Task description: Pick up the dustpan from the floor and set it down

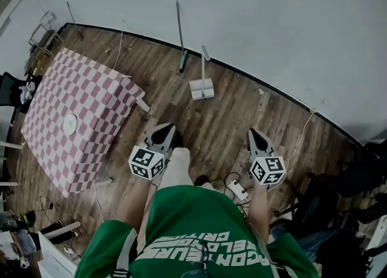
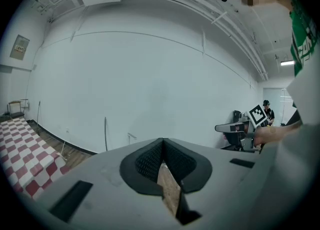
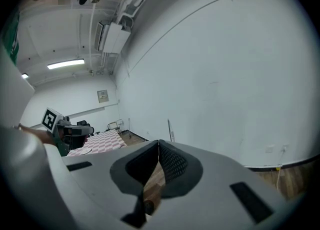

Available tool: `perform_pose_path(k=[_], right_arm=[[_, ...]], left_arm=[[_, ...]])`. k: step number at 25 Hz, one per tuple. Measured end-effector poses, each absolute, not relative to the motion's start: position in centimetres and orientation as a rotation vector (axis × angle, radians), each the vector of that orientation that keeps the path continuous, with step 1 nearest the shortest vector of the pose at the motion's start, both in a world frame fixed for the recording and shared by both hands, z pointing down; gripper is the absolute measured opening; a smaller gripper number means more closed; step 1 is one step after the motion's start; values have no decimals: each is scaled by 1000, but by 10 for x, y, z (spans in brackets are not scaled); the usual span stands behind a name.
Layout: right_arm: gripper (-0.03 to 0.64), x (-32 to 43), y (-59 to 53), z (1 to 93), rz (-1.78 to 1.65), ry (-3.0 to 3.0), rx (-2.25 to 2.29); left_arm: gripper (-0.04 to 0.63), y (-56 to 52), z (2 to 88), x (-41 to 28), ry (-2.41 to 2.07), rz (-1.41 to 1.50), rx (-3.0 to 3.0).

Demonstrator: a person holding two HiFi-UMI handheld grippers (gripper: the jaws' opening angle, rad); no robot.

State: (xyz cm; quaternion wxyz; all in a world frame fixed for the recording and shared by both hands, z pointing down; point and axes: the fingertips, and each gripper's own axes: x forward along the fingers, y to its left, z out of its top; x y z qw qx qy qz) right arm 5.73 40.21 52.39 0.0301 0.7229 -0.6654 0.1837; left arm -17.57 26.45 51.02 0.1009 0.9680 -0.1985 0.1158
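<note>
The white dustpan [image 1: 201, 89] stands on the wood floor near the wall, its handle [image 1: 205, 53] rising upright. A thin broom [image 1: 180, 35] leans on the wall just left of it. My left gripper [image 1: 169, 127] and right gripper [image 1: 252, 132] hover well short of the dustpan, one on each side, both pointing toward the wall. Each is shut with nothing between its pads. In the left gripper view the jaws [image 2: 162, 142] meet at the tip, and the dustpan handle [image 2: 131, 137] shows small beyond. The right gripper view shows shut jaws [image 3: 159, 144] and the handle [image 3: 172, 135] far ahead.
A table under a red-and-white checked cloth [image 1: 78, 119] with a small plate [image 1: 69, 124] stands at the left. Cables and a power strip [image 1: 237, 190] lie by my feet. Dark chairs [image 1: 351, 180] crowd the right. A cable [image 1: 299, 138] runs along the floor.
</note>
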Motion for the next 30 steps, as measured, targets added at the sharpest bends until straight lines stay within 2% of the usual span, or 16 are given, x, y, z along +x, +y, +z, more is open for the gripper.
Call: perform_pose_path(k=[6,14,30], right_arm=[[11,72,365,522,546,-2038,2240],[11,111,264,500,466,-1999,2264],[11,143,59,500,476,-1898,2247]], left_arm=[[3,228,514,-154,-539,317,2876],[4,127,515,-105,-478,264,2879],[3,-69,515,-56,-343,379,2896]])
